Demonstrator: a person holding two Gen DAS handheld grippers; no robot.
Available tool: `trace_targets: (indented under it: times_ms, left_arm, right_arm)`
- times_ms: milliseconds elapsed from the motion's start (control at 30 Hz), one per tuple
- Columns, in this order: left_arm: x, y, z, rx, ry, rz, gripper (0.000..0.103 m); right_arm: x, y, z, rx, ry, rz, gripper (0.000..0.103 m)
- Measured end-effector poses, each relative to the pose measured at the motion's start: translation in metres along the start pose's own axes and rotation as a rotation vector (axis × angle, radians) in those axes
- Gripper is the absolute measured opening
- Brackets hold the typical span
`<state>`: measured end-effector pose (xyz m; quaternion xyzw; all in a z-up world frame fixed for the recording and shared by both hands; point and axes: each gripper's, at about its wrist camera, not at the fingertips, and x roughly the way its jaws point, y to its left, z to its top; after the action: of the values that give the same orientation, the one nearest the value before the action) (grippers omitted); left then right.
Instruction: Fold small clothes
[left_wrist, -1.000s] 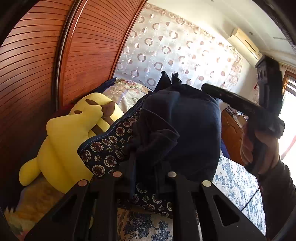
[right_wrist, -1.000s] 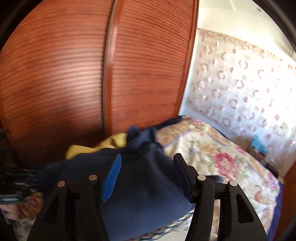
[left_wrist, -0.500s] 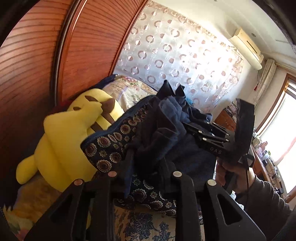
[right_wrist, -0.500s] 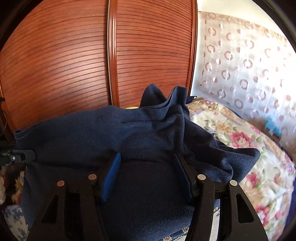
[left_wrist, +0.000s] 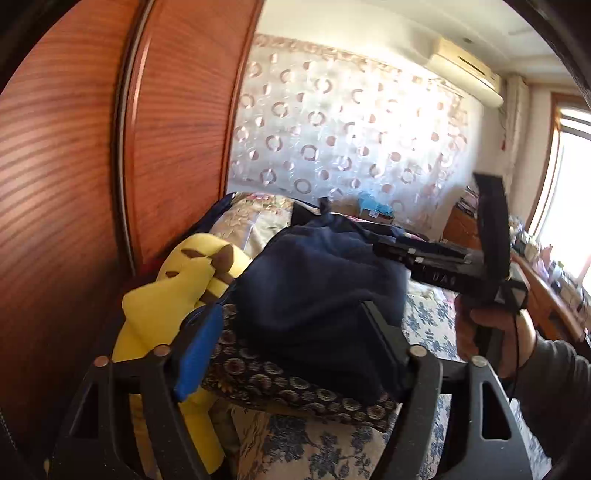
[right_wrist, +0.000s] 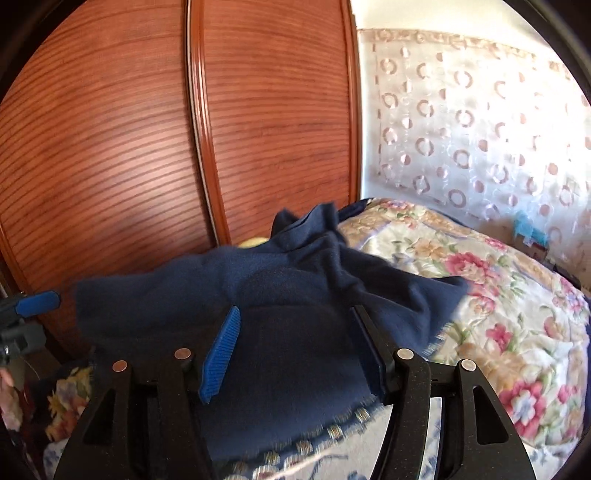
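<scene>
In the left wrist view, the left tool (left_wrist: 291, 347) was opening, its jaws spread around but off the navy garment (left_wrist: 317, 288) heaped on a patterned cushion (left_wrist: 280, 384) on the bed, right of a yellow plush toy (left_wrist: 166, 306); in the right wrist view, the right tool (right_wrist: 295, 350) was opening too, jaws apart over that garment (right_wrist: 207, 291).

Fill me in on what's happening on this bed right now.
A person holding tongs in each hand is folding a navy garment lying bunched on a dark patterned cushion on the bed, beside a yellow plush toy. The left tongs are opening, with the cloth between the pads but not pinched. The right tongs also stand open over the garment, gripping nothing. The fold is not finished.
</scene>
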<state>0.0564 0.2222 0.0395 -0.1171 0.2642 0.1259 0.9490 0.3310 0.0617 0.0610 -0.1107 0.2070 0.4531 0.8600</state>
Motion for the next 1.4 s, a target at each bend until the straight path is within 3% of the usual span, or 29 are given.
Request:
trace_targets:
  times_ms: [200, 500, 767, 933, 1200, 1400]
  left_arm:
    - [-0.013, -0.034, 0.001, 0.099, -0.031, -0.003, 0.079]
    - [-0.030, -0.085, -0.007, 0.196, -0.055, -0.074, 0.079]
    - [-0.039, -0.133, -0.022, 0.236, -0.038, -0.118, 0.079]
    - [-0.050, -0.167, -0.029, 0.283, -0.031, -0.146, 0.079]
    - [-0.069, -0.204, -0.032, 0.290, -0.044, -0.163, 0.079]
    - [-0.078, -0.217, -0.036, 0.301, -0.050, -0.203, 0.079]
  right_arm:
    - [-0.059, 0.006, -0.009, 0.028, -0.054, -0.065, 0.063]
    - [-0.159, 0.025, -0.061, 0.091, -0.101, -0.156, 0.064]
    - [-0.238, 0.050, -0.105, 0.149, -0.127, -0.262, 0.076]
    - [-0.284, 0.068, -0.115, 0.189, -0.126, -0.345, 0.086]
    - [-0.340, 0.090, -0.128, 0.246, -0.165, -0.492, 0.089]
    - [-0.356, 0.107, -0.133, 0.277, -0.184, -0.552, 0.089]
